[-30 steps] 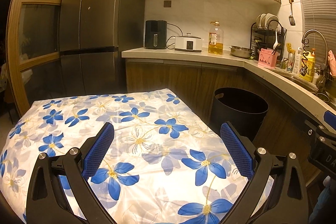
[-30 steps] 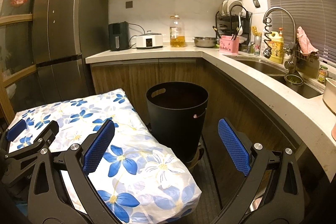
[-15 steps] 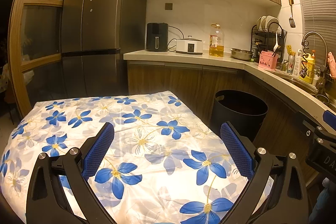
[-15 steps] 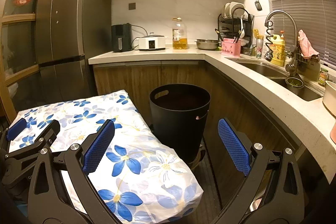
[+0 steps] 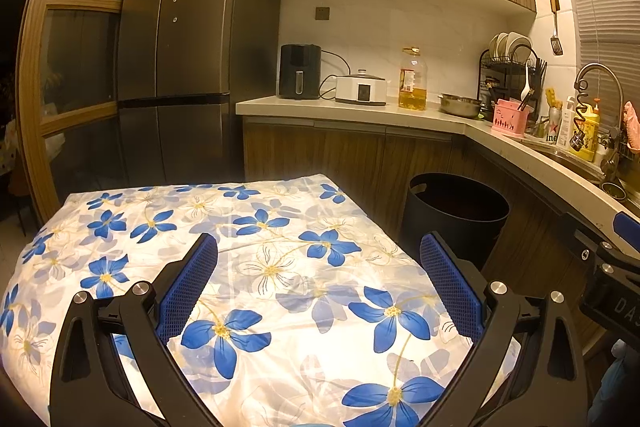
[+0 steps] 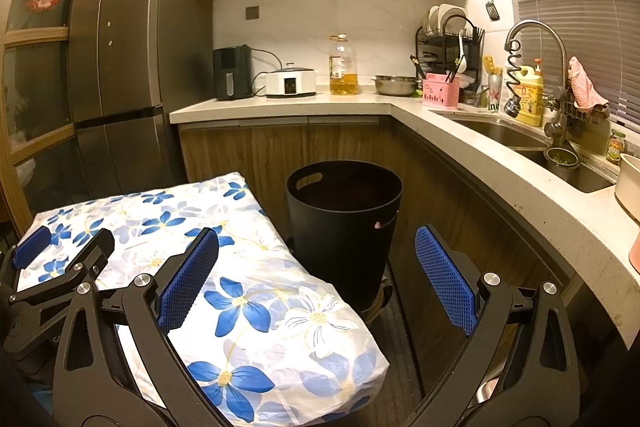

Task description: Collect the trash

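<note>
A black round trash bin (image 6: 344, 223) stands on the floor against the wooden cabinets; it also shows in the left wrist view (image 5: 454, 215). My left gripper (image 5: 318, 247) is open and empty above a table covered with a white cloth with blue flowers (image 5: 256, 259). My right gripper (image 6: 316, 241) is open and empty, held over the table's right corner (image 6: 280, 307) with the bin just beyond it. The left gripper's body (image 6: 60, 267) shows at the left of the right wrist view. No trash item shows on the cloth.
A grey fridge (image 5: 180, 67) stands behind the table. The L-shaped counter (image 6: 460, 127) carries an air fryer (image 5: 299, 77), a cooker, an oil bottle (image 6: 343, 67), a steel bowl, a pink caddy, a dish rack and a sink with tap (image 6: 536, 39).
Both cameras have tilted or risen slightly, so the scene sits lower in each view. Both grippers stay open and empty.
</note>
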Motion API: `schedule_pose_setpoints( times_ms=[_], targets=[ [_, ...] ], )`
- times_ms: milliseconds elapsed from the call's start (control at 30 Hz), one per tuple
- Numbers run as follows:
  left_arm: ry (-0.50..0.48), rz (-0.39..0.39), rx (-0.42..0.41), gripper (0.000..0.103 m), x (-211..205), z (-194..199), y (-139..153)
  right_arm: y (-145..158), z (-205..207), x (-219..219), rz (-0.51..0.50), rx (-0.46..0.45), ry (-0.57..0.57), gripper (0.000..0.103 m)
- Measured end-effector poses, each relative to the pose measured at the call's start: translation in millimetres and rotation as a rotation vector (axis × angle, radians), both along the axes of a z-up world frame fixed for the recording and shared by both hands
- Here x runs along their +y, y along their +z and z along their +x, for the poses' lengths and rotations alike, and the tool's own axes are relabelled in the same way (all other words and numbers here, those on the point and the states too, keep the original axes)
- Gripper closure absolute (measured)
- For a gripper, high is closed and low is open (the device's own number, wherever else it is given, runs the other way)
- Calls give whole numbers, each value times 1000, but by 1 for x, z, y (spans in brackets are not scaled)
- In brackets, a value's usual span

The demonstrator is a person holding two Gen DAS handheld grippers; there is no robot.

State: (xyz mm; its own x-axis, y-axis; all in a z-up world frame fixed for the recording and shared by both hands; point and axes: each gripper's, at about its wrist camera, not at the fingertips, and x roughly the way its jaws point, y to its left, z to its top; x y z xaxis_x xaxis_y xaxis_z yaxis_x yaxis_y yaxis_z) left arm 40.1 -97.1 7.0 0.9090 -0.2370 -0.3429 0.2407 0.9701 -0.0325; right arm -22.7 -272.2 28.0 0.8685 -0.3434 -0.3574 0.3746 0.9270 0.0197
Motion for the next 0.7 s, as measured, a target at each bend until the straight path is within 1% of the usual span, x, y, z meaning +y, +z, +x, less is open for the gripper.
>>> schedule_pose_setpoints(
  times_ms=[700],
  targets=[
    [11,1,3,6,0,-3,3,-1,2,3,7,8,14,6]
  ],
)
